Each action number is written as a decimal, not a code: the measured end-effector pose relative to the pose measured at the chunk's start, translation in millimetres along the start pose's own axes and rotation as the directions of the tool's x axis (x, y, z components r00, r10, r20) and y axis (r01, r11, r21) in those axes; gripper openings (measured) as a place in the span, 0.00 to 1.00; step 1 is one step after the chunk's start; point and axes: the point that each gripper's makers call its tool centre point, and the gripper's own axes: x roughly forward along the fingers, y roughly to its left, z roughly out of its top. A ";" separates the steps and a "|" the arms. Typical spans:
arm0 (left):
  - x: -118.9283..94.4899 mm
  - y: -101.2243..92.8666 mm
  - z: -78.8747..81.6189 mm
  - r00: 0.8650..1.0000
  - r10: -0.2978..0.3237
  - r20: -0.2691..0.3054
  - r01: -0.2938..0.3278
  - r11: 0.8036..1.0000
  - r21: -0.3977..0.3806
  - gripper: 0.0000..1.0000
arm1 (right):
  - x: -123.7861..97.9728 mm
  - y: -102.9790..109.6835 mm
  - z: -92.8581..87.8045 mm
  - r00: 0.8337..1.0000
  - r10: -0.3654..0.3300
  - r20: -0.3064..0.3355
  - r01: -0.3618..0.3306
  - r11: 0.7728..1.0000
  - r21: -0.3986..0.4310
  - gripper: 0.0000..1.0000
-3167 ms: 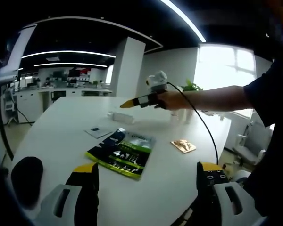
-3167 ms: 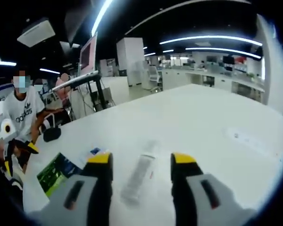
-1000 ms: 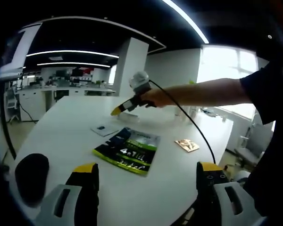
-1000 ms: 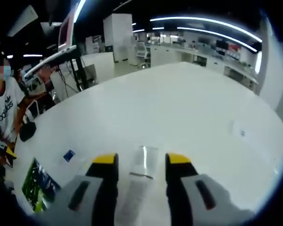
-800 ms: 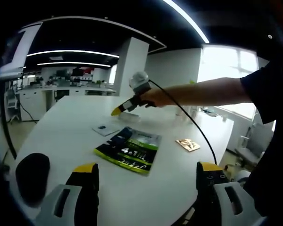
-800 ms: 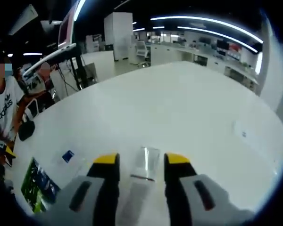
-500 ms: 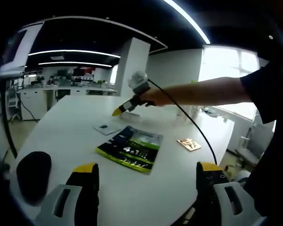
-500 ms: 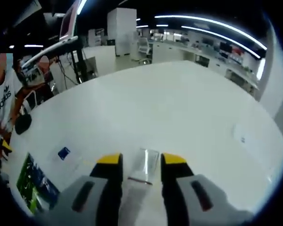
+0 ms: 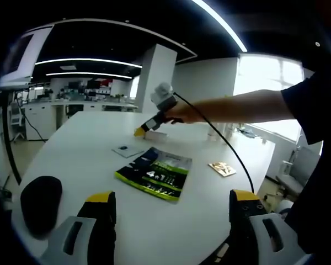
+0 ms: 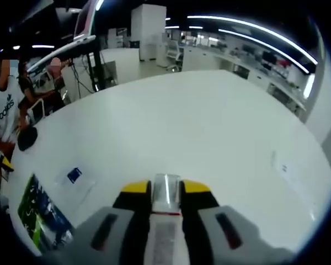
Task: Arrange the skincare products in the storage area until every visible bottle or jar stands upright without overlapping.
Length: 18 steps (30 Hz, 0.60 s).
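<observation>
1. The white table fills most of the left gripper view and carries everything else; it also spreads across the right gripper view.
2. A green and black packet lies flat near the table's middle; in the right gripper view it sits at the lower left.
3. A dark rounded object rests on the table close to the left gripper's left jaw.
4. The left gripper hangs over the near table edge, jaws spread wide apart with nothing between them.
5. The right gripper has its 2 yellow-tipped jaws closed against a clear tube — the tube runs along the jaws, its end sticking out past the tips. In the left gripper view this gripper is held over the far side of the table.
6. A small tan card lies right of the packet.
7. A flat clear sachet lies just beyond the packet — its blue label shows in the right gripper view.
</observation>
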 end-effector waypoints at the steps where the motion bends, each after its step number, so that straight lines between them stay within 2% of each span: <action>1: 0.2 0.0 -0.1 1.000 0.000 0.000 0.000 1.000 -0.002 0.86 | -2.3 0.3 3.1 1.000 0.005 0.020 -0.005 1.000 0.007 0.20; 7: 1.9 -1.8 1.4 1.000 -0.004 0.001 0.004 1.000 0.000 0.86 | -16.4 2.2 14.5 0.992 0.034 0.123 -0.046 0.994 0.098 0.20; 14: 4.2 -5.8 2.3 1.000 -0.011 -0.001 0.011 1.000 0.008 0.85 | -37.8 2.7 26.8 0.971 0.030 0.237 -0.068 0.985 0.157 0.20; 17: 4.7 -7.9 2.7 1.000 -0.015 0.000 0.015 1.000 0.011 0.85 | -49.8 2.4 36.5 0.953 0.026 0.303 -0.077 0.984 0.158 0.19; 18: 5.2 -8.7 2.7 1.000 -0.016 -0.002 0.016 1.000 0.012 0.85 | -55.9 3.3 44.8 0.932 0.031 0.361 -0.097 0.981 0.165 0.19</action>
